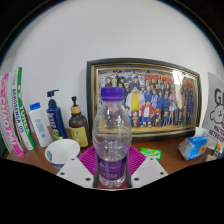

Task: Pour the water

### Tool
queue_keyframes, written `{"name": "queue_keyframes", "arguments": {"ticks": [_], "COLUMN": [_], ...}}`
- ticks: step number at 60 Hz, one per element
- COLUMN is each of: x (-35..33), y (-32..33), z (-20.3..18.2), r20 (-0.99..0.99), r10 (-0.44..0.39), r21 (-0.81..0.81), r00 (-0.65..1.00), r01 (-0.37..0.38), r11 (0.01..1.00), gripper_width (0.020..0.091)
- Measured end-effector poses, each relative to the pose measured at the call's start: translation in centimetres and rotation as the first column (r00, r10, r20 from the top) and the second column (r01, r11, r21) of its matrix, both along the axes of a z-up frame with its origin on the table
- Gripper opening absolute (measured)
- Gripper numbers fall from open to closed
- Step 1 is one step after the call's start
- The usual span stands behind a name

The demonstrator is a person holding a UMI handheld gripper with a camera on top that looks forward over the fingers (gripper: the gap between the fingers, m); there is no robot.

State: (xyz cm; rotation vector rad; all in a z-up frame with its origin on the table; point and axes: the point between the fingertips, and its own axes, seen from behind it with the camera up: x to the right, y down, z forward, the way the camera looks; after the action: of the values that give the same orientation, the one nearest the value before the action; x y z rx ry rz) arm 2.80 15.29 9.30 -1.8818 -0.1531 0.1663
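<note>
Gripper: the hand-held two-finger gripper (112,166) is seen closed narrowly about the bottle, a magenta pad (88,160) pressed against each side of it, so the bottle is judged to be clamped rather than merely standing between the fingers.

Task's thing: a clear plastic water bottle with a purple screw cap (112,135) is held upright between the fingers, at mid-body; water can be made out in its lower part.

Reason for the hold: the grip is taken at the waist, presumably so that the bottle can be tipped under control; the cap is still on, so no pouring is judged possible yet.

Table: a brown wooden tabletop (165,158) is seen beneath and beyond the fingers.

Near left: a white rounded cup-like vessel (62,151) lies just beside the left finger; it may be the receiver, though this cannot be told.

Near right: a small green packet (150,153) and a white and orange item (196,148) are set beyond the right finger.

Further left: a dark blue pump bottle (54,114), an amber pump bottle (77,123), a white tube (39,124) and upright pink and green boxes (11,112) are ranged along the wall.

Behind: a dark-framed group photograph (144,97) is leaned against the pale wall.

Obstruction: the left-hand bottles stand near enough to be knocked if the bottle is swung that way.
</note>
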Motion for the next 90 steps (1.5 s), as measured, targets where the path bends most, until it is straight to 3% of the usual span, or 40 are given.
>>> {"name": "queue_keyframes", "arguments": {"ticks": [10, 15, 16, 33, 63, 90], "x": [0.0, 0.3, 0.4, 2.2, -4.0, -4.5], "y": [-0.5, -1.3, -1.5, -10.0, -35.2, -40.6], "z": [-0.3, -0.7, -0.6, 2.7, 9.0, 12.1], "r20": [0.013, -0.018, -0.025, -0.012, 0.151, 0.204], "r10": [-0.008, -0.025, -0.029, -0.154, -0.207, -0.195], "r21": [-0.019, -0.085, -0.093, -0.225, -0.324, -0.249], "r00": [1.0, 1.0, 0.999, 0.988, 0.967, 0.959], "r01": [0.009, 0.023, 0.027, 0.147, 0.247, 0.244], "r11": [1.0, 0.996, 0.995, 0.963, 0.913, 0.937], "gripper_width": [0.0529, 0.0849, 0.0865, 0.0855, 0.0855, 0.0852]}}
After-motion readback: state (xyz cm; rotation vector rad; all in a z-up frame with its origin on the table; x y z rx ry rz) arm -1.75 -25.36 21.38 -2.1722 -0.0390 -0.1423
